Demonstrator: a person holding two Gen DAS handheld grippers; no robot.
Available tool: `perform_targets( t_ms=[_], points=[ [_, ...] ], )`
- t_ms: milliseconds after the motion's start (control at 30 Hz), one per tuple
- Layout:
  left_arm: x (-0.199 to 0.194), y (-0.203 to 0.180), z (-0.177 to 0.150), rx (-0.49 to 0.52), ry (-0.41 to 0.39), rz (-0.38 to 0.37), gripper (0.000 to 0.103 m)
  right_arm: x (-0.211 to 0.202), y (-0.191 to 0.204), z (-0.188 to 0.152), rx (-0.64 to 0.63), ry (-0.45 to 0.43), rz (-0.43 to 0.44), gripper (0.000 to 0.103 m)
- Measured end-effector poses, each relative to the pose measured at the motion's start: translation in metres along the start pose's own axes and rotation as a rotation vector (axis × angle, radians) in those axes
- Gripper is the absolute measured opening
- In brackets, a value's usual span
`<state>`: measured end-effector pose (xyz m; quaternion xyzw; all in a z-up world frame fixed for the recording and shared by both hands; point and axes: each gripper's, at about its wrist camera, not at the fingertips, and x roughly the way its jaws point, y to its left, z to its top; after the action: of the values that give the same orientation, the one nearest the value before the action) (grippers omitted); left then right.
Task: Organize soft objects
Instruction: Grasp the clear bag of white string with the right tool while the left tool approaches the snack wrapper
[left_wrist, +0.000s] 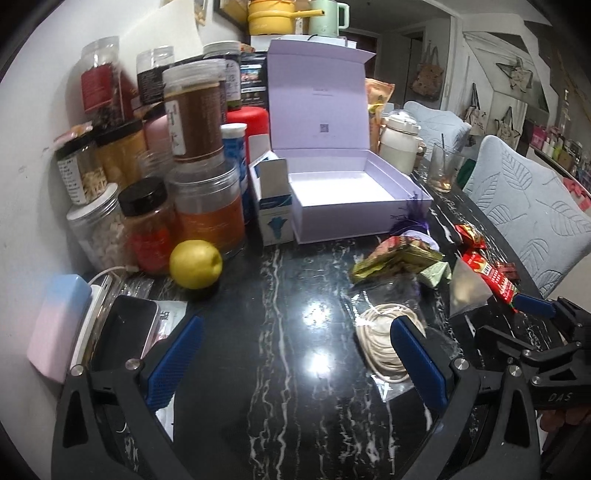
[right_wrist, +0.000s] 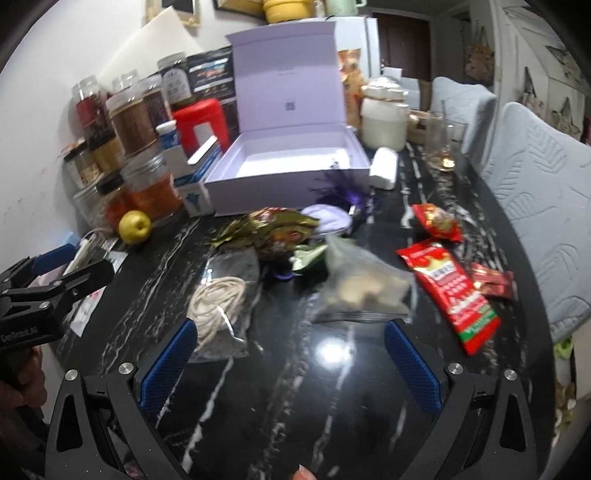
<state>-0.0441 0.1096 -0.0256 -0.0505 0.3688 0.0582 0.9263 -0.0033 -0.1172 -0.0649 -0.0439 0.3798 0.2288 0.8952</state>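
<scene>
An open lilac box (left_wrist: 343, 192) (right_wrist: 288, 162) stands empty at the back of the black marble table (left_wrist: 280, 295). In front of it lies a heap of soft packets: gold-green foil packets (left_wrist: 395, 260) (right_wrist: 273, 230), a bagged coil of cream cord (left_wrist: 384, 339) (right_wrist: 218, 302), a clear bag of beige pieces (right_wrist: 365, 288), red snack packets (left_wrist: 491, 273) (right_wrist: 454, 295) and a purple feathered item (left_wrist: 410, 216) (right_wrist: 336, 192). My left gripper (left_wrist: 295, 354) is open, its right finger over the cord bag. My right gripper (right_wrist: 288, 354) is open just short of the clear bag.
Jars and tins (left_wrist: 192, 155) crowd the back left beside a yellow fruit (left_wrist: 195, 264) (right_wrist: 135, 226). Phones and a pastel case (left_wrist: 59, 325) lie at the left edge. A white jug (left_wrist: 399, 142), a glass (left_wrist: 445, 166) and padded chairs (left_wrist: 528, 210) (right_wrist: 543, 199) stand on the right.
</scene>
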Motion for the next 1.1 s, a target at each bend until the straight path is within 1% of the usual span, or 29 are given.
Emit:
perform_targets(
  t_ms=[200,500,633,700,767,867,900,933,967,1000,1033,1100],
  points=[
    [0.012,0.011,0.000,-0.016,0.017,0.008,0.103,0.022,0.012,0.007,-0.010,0.023,0.042,0.103],
    [0.024,0.022,-0.005,-0.024,0.036,0.014,0.103,0.069,0.038,0.003,-0.039,0.114,0.114,0.103],
    [0.027,0.029,-0.006,-0.037,0.049,0.017,0.103,0.081,0.051,0.002,-0.069,0.126,0.133,0.102],
    [0.029,0.033,-0.007,-0.053,0.058,0.014,0.103,0.085,0.055,0.003,-0.074,0.131,0.143,0.100],
    [0.030,0.036,-0.008,-0.064,0.062,0.016,0.103,0.090,0.058,0.002,-0.081,0.138,0.141,0.095],
    [0.031,0.037,-0.008,-0.072,0.068,0.025,0.103,0.091,0.065,0.001,-0.120,0.119,0.090,0.086],
    [0.032,0.037,-0.009,-0.072,0.070,0.027,0.103,0.091,0.067,0.001,-0.132,0.114,0.073,0.078],
    [0.032,0.037,-0.009,-0.072,0.072,0.027,0.103,0.090,0.068,0.000,-0.147,0.107,0.049,0.067],
    [0.032,0.036,-0.009,-0.072,0.074,0.026,0.103,0.090,0.069,0.000,-0.155,0.100,0.033,0.065],
    [0.032,0.035,-0.008,-0.072,0.075,0.023,0.103,0.090,0.068,-0.001,-0.157,0.097,0.036,0.061],
    [0.032,0.034,-0.008,-0.071,0.075,0.022,0.103,0.088,0.067,-0.001,-0.159,0.091,0.061,0.056],
    [0.032,0.029,-0.007,-0.064,0.073,0.021,0.103,0.085,0.064,-0.003,-0.155,0.088,0.105,0.049]
  ],
)
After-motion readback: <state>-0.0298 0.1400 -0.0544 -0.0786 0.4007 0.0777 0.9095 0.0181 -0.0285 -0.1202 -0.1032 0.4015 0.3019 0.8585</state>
